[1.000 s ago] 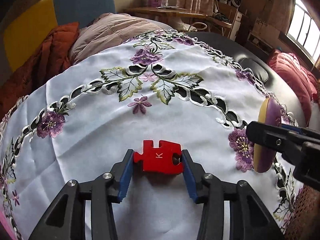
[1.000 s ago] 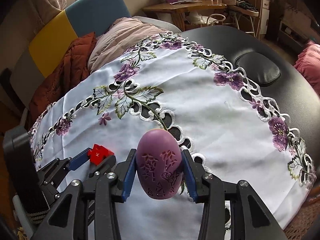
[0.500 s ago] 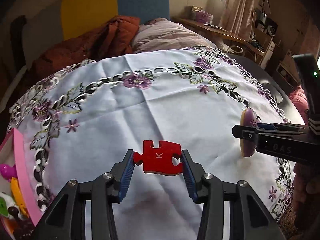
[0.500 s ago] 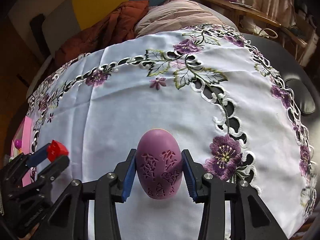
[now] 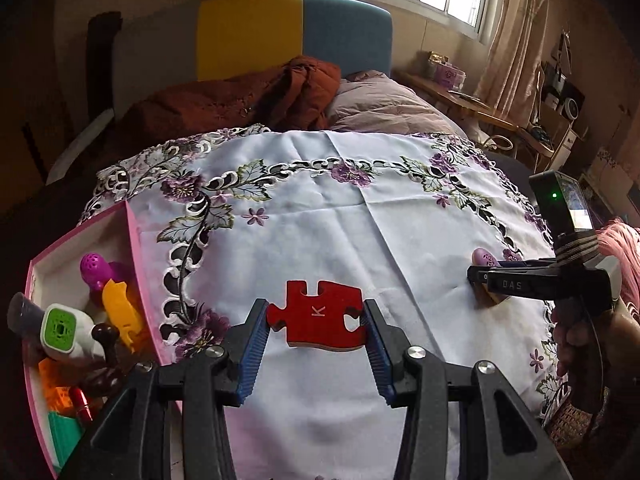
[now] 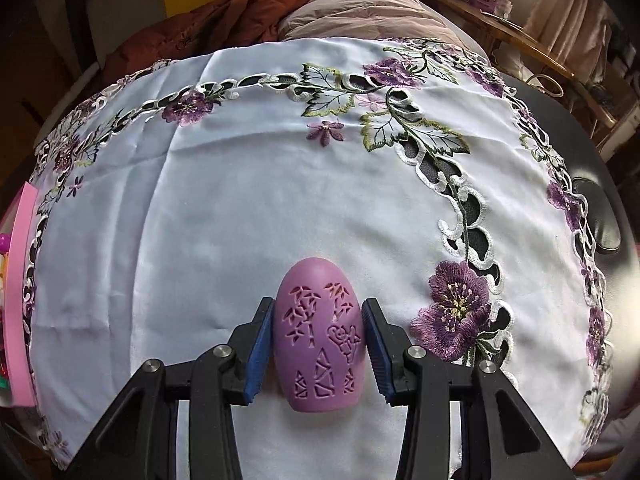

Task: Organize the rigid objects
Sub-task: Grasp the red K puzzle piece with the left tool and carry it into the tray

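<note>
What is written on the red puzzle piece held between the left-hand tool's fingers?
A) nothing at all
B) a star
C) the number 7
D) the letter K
D: the left wrist view shows a white letter K printed on the top face of the red puzzle piece, which is pinched between the blue-padded fingers of the left gripper.
</note>
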`<action>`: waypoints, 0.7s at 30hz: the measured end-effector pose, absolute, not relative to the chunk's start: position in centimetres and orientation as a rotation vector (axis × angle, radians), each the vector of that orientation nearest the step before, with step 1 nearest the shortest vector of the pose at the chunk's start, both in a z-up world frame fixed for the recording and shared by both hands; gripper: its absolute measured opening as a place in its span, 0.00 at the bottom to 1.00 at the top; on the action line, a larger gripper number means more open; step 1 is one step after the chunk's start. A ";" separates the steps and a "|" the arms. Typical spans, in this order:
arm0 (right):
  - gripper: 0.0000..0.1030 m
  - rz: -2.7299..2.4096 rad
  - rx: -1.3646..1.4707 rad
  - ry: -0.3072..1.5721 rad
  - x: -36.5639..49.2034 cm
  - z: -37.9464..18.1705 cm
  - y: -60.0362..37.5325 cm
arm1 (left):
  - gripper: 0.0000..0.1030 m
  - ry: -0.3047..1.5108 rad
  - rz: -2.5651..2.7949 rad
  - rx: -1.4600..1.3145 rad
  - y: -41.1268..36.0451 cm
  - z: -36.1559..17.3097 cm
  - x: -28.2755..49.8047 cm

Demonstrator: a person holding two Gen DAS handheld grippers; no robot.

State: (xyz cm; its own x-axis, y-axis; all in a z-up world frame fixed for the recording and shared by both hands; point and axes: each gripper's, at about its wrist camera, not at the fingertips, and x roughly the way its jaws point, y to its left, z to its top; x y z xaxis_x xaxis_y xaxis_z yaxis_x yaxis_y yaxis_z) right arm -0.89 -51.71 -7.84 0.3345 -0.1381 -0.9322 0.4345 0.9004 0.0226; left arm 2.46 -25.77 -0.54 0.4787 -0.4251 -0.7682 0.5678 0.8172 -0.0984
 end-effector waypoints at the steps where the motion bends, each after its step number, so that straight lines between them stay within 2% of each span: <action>1: 0.43 -0.382 0.284 1.175 -0.9 -7.9 -51.7 | 0.45 0.879 -0.605 0.173 -25.3 -0.4 2.3; 21: 0.42 -0.387 0.225 1.182 -0.8 -8.2 -51.1 | 0.45 0.853 -0.494 0.090 -17.3 0.9 1.7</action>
